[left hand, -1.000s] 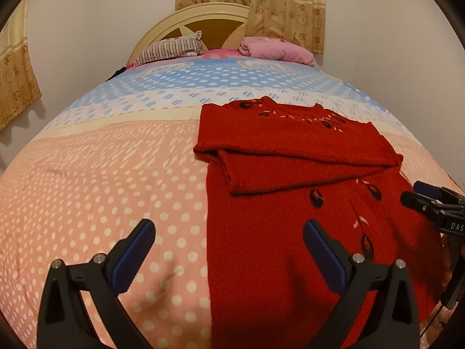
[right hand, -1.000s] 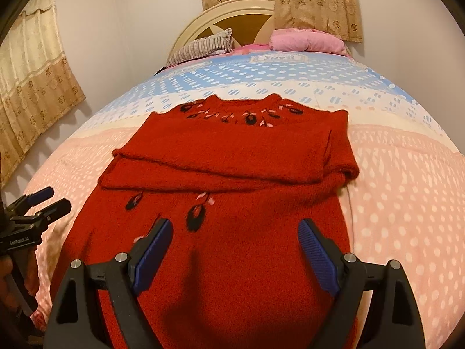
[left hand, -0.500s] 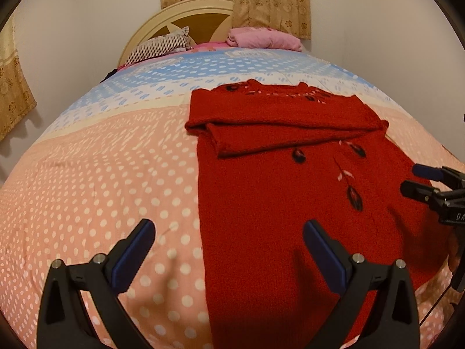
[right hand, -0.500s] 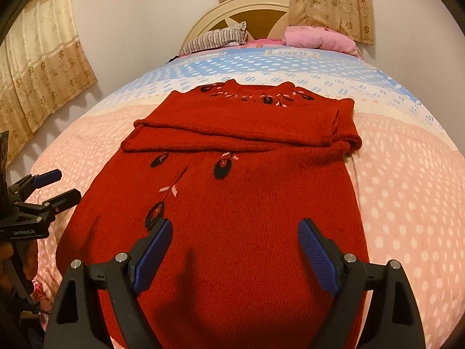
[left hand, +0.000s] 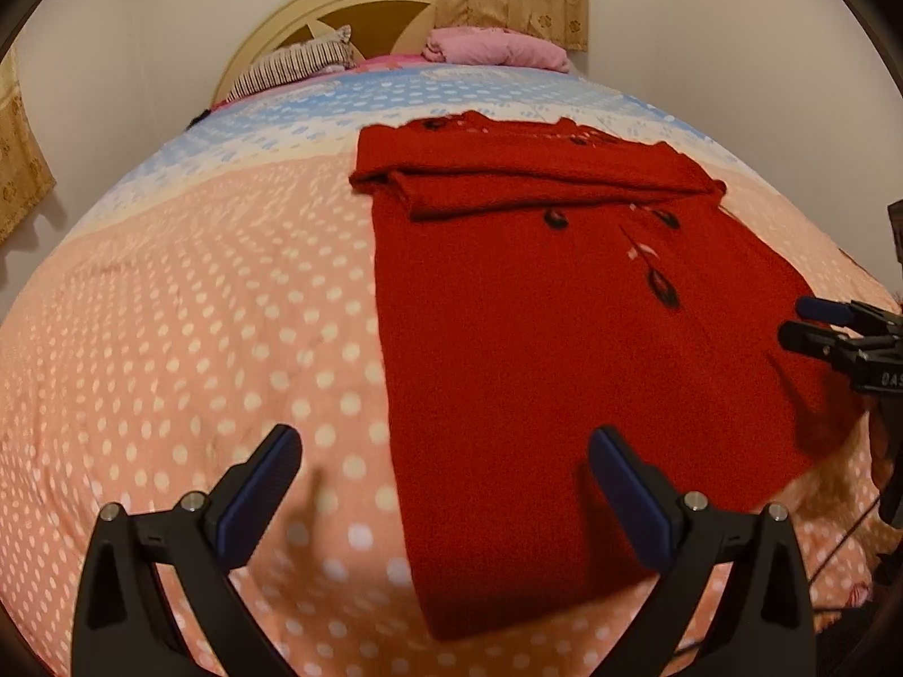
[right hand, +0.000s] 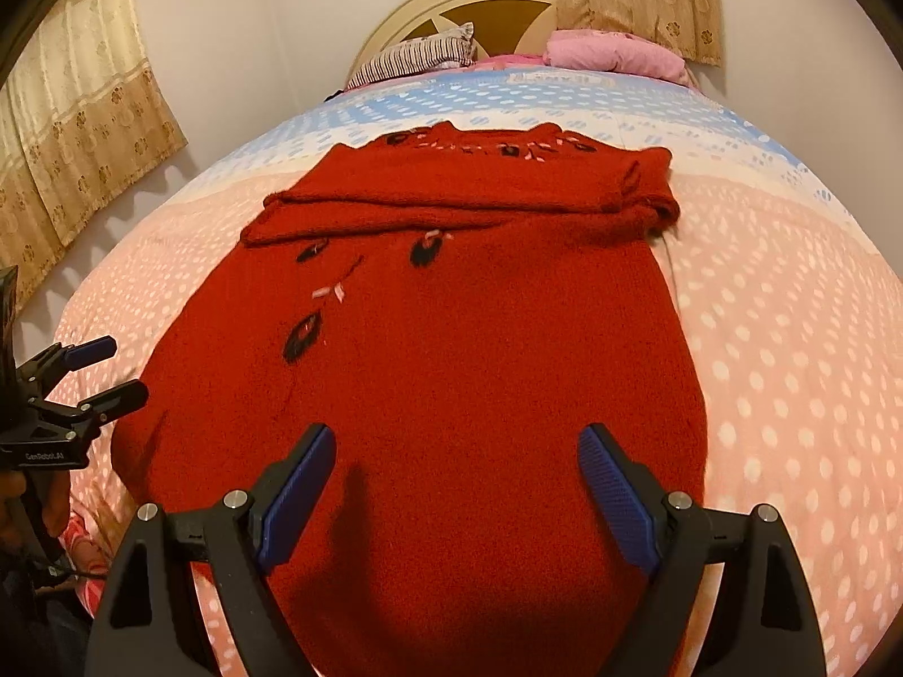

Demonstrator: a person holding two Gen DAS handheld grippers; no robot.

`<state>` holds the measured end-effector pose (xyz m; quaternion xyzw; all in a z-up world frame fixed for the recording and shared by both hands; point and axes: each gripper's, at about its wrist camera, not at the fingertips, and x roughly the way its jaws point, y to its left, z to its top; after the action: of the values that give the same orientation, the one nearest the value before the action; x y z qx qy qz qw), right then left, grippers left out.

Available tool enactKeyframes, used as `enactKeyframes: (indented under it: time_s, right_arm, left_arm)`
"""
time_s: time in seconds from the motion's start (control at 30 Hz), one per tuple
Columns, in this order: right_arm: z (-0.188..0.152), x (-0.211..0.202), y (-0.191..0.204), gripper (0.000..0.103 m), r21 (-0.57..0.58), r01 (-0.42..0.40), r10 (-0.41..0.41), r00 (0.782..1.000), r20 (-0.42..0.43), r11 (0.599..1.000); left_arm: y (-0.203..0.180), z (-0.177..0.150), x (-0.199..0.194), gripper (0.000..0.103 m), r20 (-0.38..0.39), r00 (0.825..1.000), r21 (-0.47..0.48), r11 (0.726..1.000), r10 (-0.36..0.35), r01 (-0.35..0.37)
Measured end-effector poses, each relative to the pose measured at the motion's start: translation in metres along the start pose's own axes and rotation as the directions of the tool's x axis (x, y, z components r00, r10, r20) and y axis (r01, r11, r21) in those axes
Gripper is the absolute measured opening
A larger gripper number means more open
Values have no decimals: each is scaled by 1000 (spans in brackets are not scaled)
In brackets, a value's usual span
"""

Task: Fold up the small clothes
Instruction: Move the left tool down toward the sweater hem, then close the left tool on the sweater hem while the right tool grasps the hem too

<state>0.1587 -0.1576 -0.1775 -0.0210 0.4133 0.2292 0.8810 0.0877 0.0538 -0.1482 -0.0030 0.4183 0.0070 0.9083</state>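
We see the red sweater (right hand: 451, 350) spread flat on the dotted bedspread (left hand: 186, 338), filling the middle of the right wrist frame — its sleeves folded across the chest as a band in the upper centre. The right gripper (right hand: 457, 485) hangs over the hem at the bottom of the frame, jaws spread wide with nothing between them. The left gripper (left hand: 443, 485) (also wide open, empty) straddles the sweater's left edge at the bottom of its own view.

left hand-held gripper (right hand: 104, 369) reads "genrobot.ai" — right hand-held gripper (left hand: 812, 321) shows only "das".
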Motion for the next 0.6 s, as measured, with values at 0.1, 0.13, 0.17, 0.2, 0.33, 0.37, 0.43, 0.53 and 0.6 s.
enactKeyframes:
  time_s: [0.1, 0.13, 0.17, 0.2, 0.33, 0.37, 0.43, 0.53, 0.6]
  right_arm:
    - [-7, -5, -1, 88, -1, 3, -3, 1000, -2, 1000]
    - [-10, -8, -1, 88, -3, 5, -5, 1000, 0, 1000]
    - [-13, -10, -2, 88, -7, 6, -6, 1000, 2, 1000]
    - [-15, -12, -2, 88, -11, 10, -10, 1000, 1, 1000]
    - [-22, -16, -3, 88, -25, 29, -29, 1000, 3, 999]
    - [-25, -18, -4, 88, -25, 31, -31, 1000, 5, 999]
    - [-28, -19, -6, 88, -21, 30, -30, 1000, 5, 999]
    - [-31, -20, -9, 88, -21, 37, -37, 999, 9, 999]
    - [-32, -21, -10, 88, -17, 37, -37, 999, 14, 999]
  left_arm:
    - [6, -12, -6, 96, -25, 999, -35, 998, -49, 48]
    - [9, -16, -7, 93, -35, 997, -51, 997, -64, 62]
    - [12, -19, -9, 88, -44, 996, -68, 995, -75, 72]
    - [15, -23, -10, 83, -53, 994, -89, 992, -94, 89]
    - [27, -37, -14, 67, -83, 982, -176, 973, -168, 151]
    - [28, -39, -14, 66, -88, 979, -187, 968, -184, 165]
    - [29, -42, -12, 62, -103, 974, -216, 960, -204, 178]
    - [27, -43, -12, 62, -94, 971, -225, 955, -220, 195]
    - [27, -44, -12, 62, -90, 970, -237, 951, -225, 199]
